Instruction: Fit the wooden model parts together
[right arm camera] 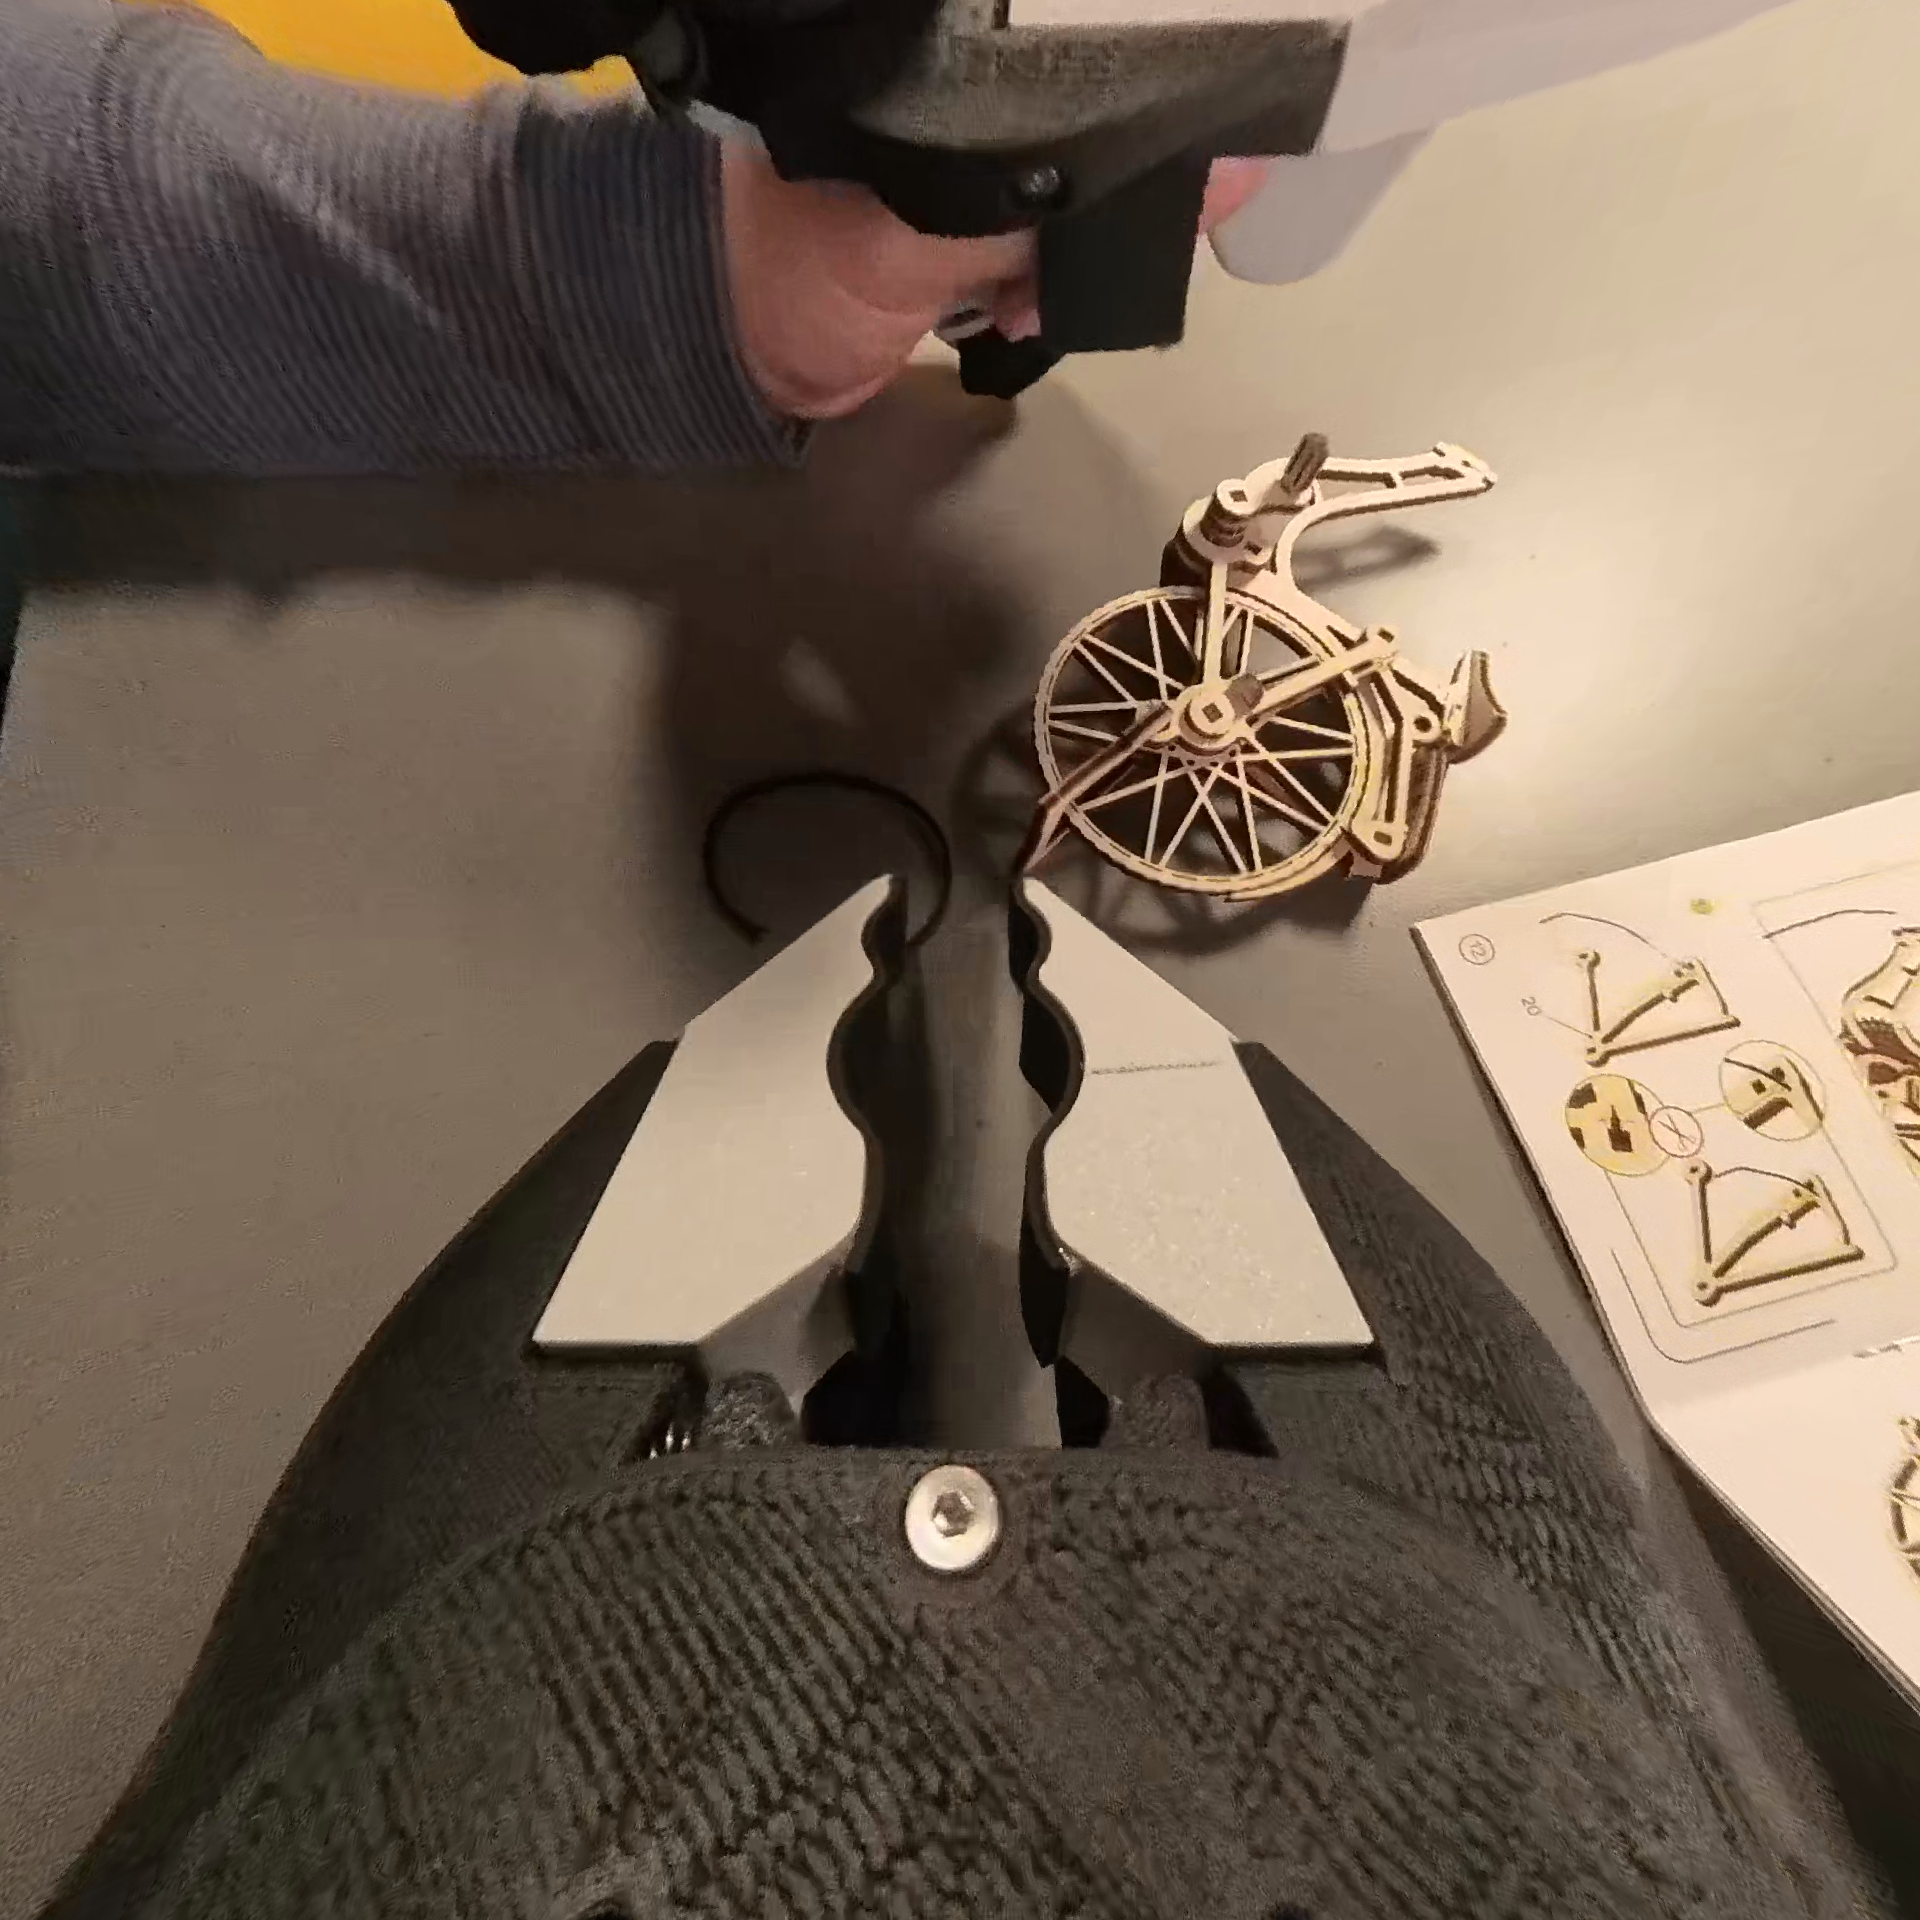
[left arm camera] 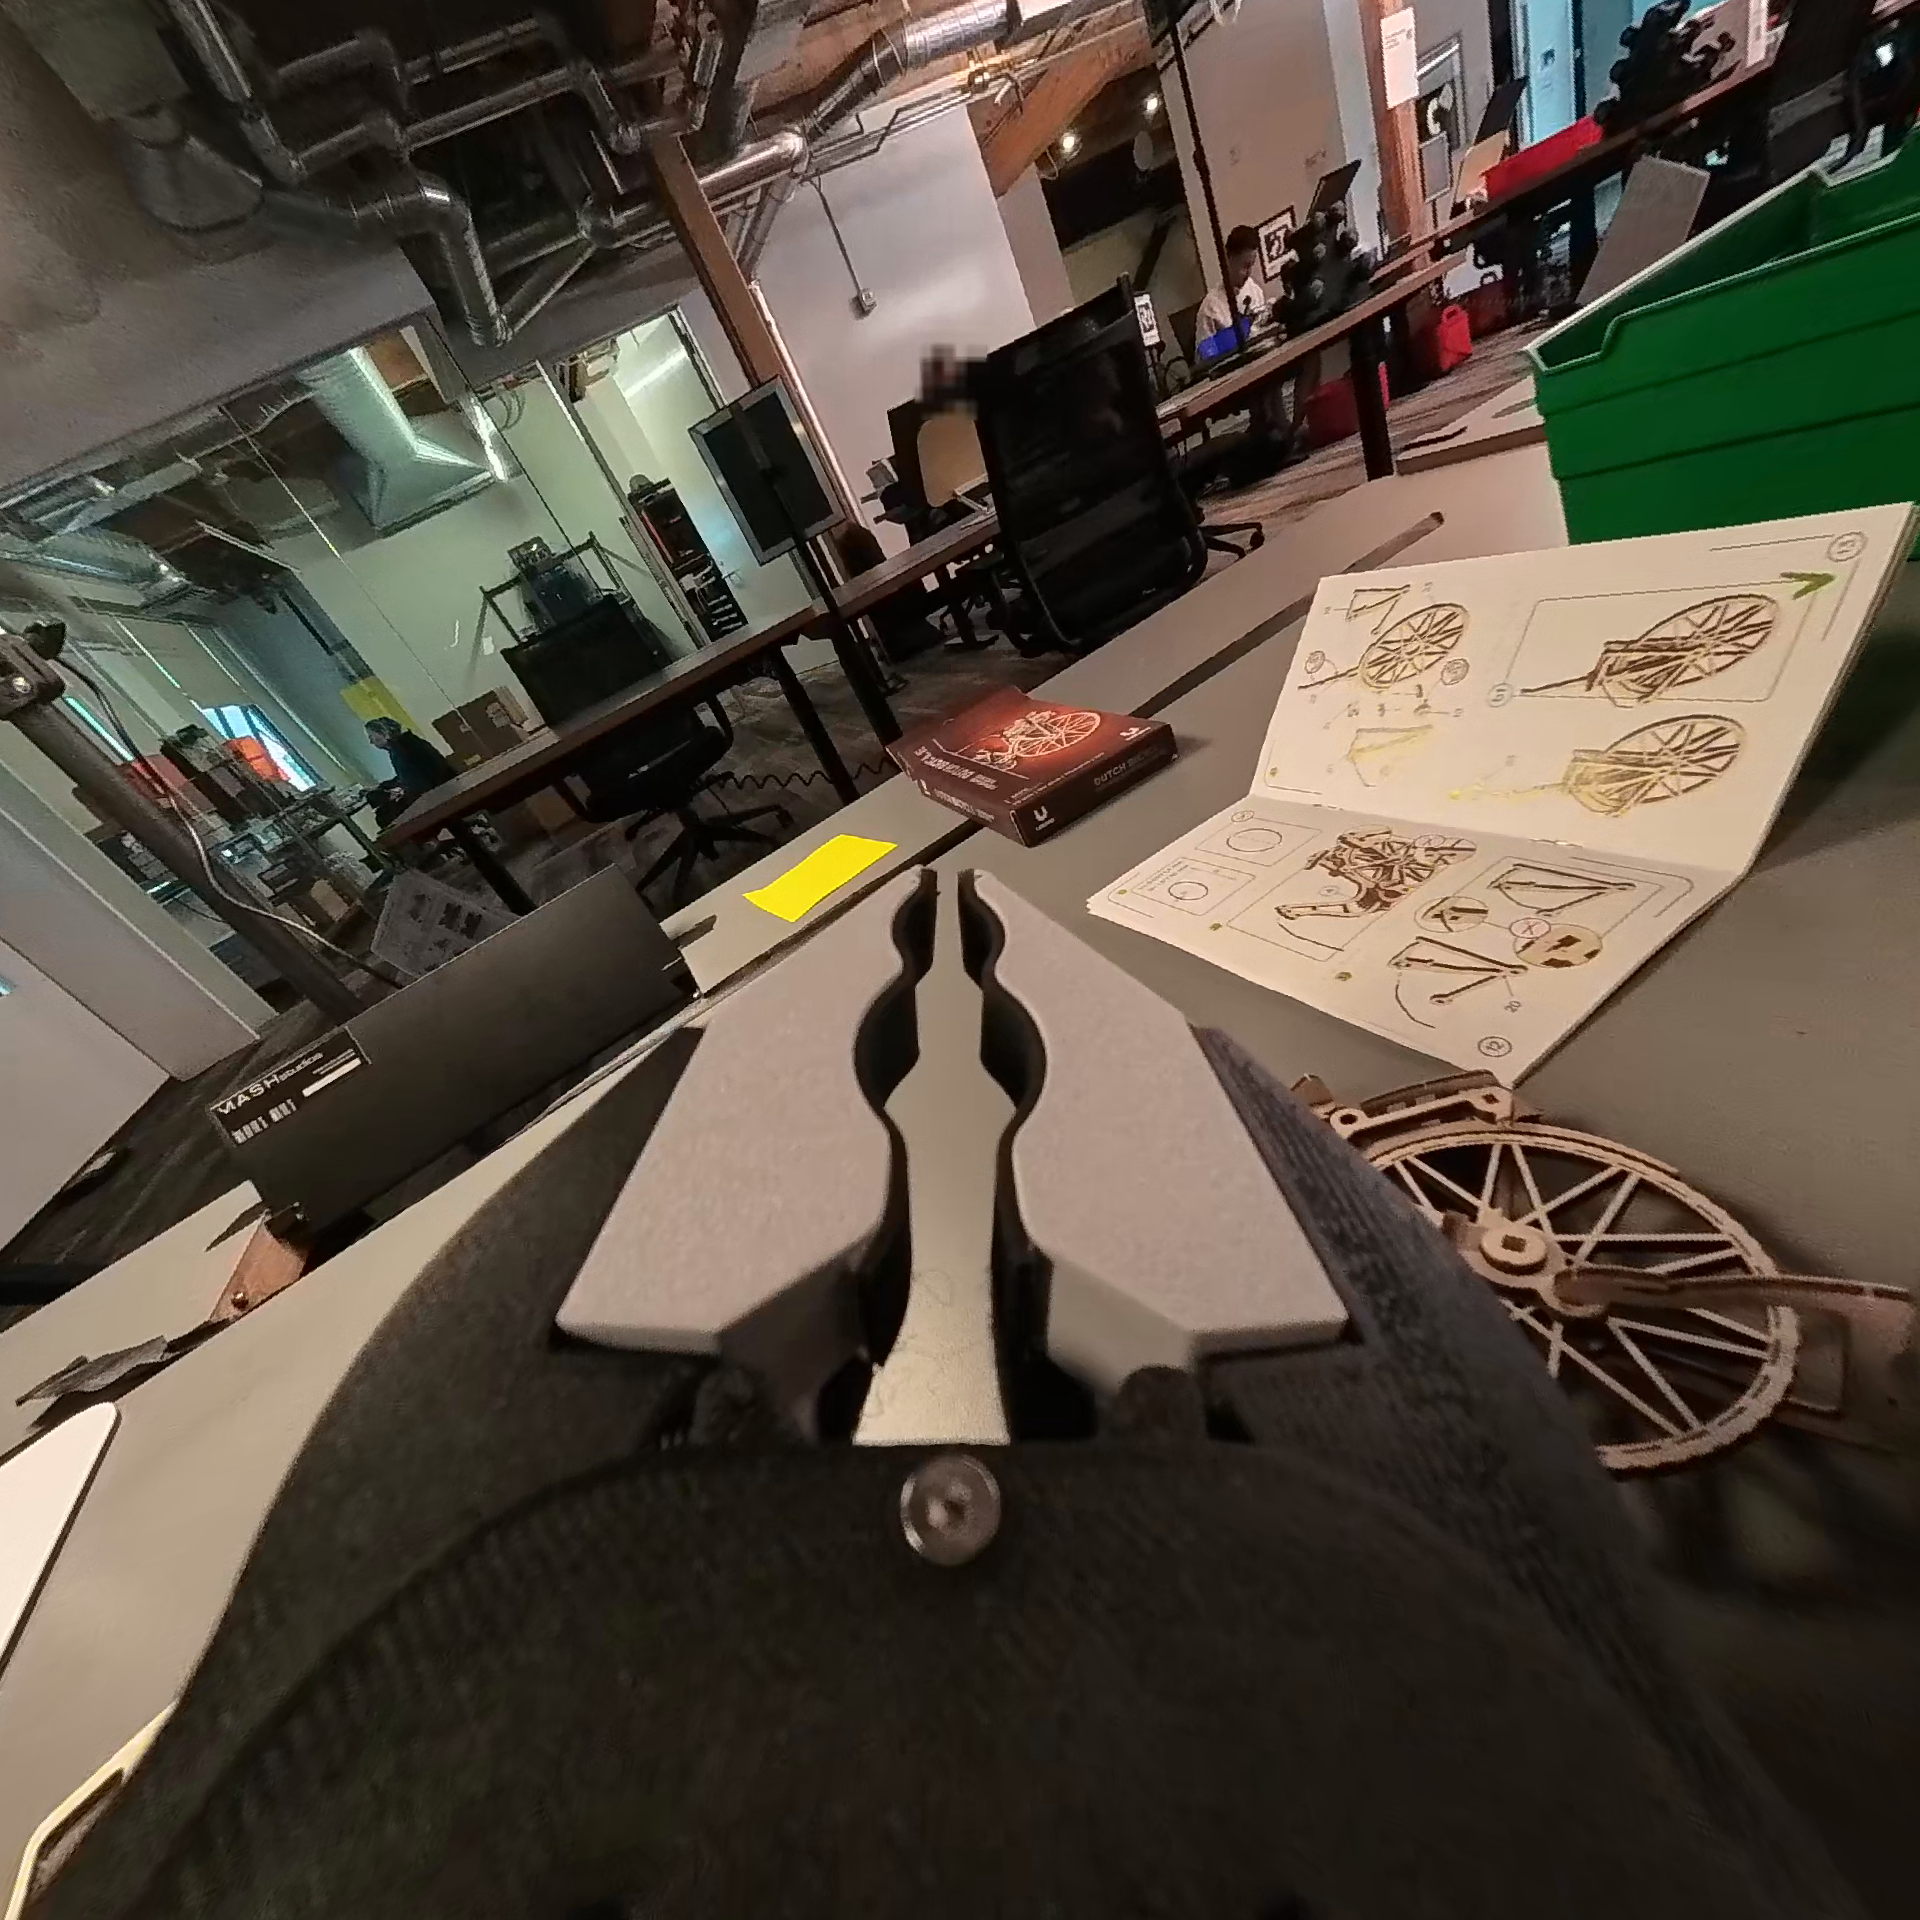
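Observation:
A wooden spoked wheel assembly with its frame arms lies on the grey table, just beyond and to the right of my right gripper. One pointed strut ends close to the right fingertip. A thin black curved strip lies on the table at the left fingertip, and one end runs into the gap. The right jaws stand apart and hold nothing. My left gripper hovers over the table with its jaws almost together and empty. The wheel assembly lies to its right. A hand holds the left gripper at the top of the right wrist view.
An open instruction booklet lies right of centre and also shows in the right wrist view. A dark kit box, a strip of yellow tape, stacked green bins and a black unit sit around the table. The grippers' ends are close to 15 centimetres from one another.

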The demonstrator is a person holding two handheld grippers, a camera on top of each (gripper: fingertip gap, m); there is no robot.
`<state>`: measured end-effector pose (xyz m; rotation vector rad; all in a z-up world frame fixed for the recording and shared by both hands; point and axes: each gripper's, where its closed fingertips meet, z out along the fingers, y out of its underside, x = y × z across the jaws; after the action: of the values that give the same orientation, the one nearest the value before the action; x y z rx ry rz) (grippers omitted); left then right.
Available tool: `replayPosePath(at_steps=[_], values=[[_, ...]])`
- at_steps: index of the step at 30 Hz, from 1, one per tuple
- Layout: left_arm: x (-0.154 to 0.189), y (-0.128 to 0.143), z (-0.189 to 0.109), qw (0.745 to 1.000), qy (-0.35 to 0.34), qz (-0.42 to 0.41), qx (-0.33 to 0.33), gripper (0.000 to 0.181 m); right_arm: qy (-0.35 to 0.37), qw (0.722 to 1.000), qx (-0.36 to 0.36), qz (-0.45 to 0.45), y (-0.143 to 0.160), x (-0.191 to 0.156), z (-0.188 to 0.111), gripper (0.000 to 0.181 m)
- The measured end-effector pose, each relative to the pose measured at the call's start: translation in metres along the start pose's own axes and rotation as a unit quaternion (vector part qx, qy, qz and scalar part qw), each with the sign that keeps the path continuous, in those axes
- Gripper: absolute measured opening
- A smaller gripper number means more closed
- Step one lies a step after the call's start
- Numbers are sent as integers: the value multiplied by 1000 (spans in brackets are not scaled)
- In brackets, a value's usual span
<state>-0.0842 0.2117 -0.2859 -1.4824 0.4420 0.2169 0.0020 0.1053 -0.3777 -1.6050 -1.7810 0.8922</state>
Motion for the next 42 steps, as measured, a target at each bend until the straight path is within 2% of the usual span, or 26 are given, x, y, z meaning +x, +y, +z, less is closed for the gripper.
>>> replayPosePath(at_steps=[8,11,14,20,26,29,32,35,39,42], values=[[1,0,1,1000,0,2,0,3,5,1000,-20,-18,-3,-7,13,19],[0,0,1,1000,-1,1,1,3,3,1000,-21,-15,-4,-9,14,14],[0,-1,1,1000,-2,-1,3,3,2,1000,-24,-14,-3,-10,14,0],[-3,-3,-2,1000,-9,1,6,3,8,999,-27,-37,-1,-11,12,0],[-20,-18,-16,998,-33,-47,28,4,30,993,38,-107,-17,-11,-3,0],[0,-43,-31,995,15,-66,69,4,69,985,82,-139,-28,-2,-17,0],[42,-55,-46,985,114,-93,93,12,105,972,136,-160,-40,6,-33,0],[97,-64,-68,950,272,-110,110,49,131,960,182,-167,-50,10,-45,0],[107,-49,-64,946,291,-134,57,58,157,949,207,-181,-53,15,-55,0],[105,-43,-60,942,292,-162,30,55,167,944,216,-182,-53,18,-60,0]])
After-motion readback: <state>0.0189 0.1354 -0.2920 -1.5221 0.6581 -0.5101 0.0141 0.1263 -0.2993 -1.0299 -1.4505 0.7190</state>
